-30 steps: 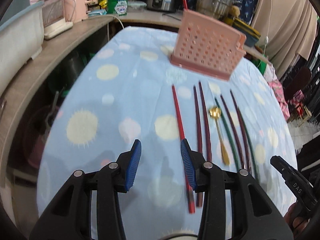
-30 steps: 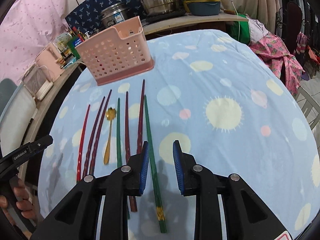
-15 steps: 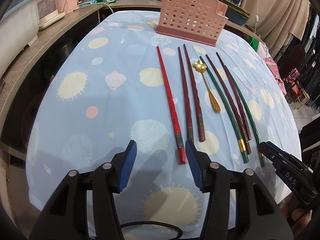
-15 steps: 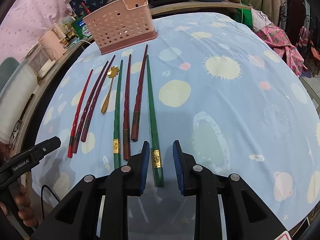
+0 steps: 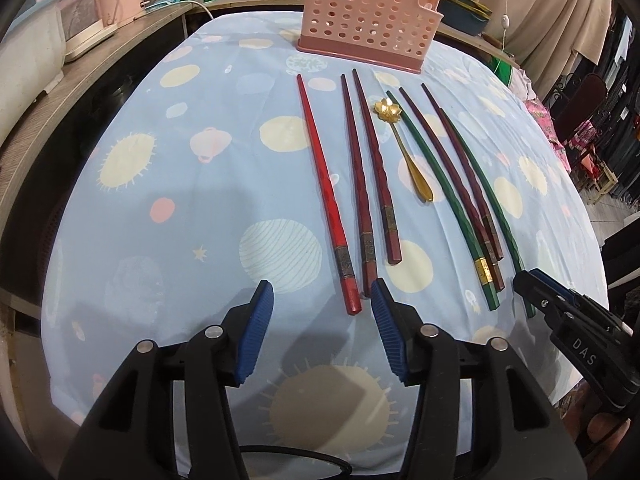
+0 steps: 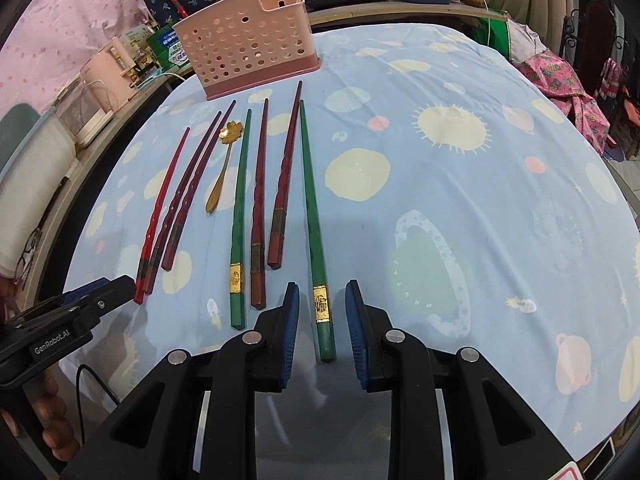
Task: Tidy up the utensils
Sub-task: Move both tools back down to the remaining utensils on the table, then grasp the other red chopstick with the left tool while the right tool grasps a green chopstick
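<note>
- While chopsticks and gold spoon [image 5: 404, 148] are lying near pink utensil basket [image 5: 366, 12], left gripper [image 5: 322, 330] is hovering half open, empty, beside red chopstick [image 5: 326, 196].
- Right gripper [image 6: 320, 330] is straddling rightmost green chopstick [image 6: 314, 224], pads apart, not gripping.

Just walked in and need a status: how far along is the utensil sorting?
Nothing looks done: the chopsticks and gold spoon lie on the tablecloth, outside the pink holder. In hand: nothing, though the right gripper straddles the rightmost green chopstick, and the left gripper nears the red chopstick. Everything remains.
</note>
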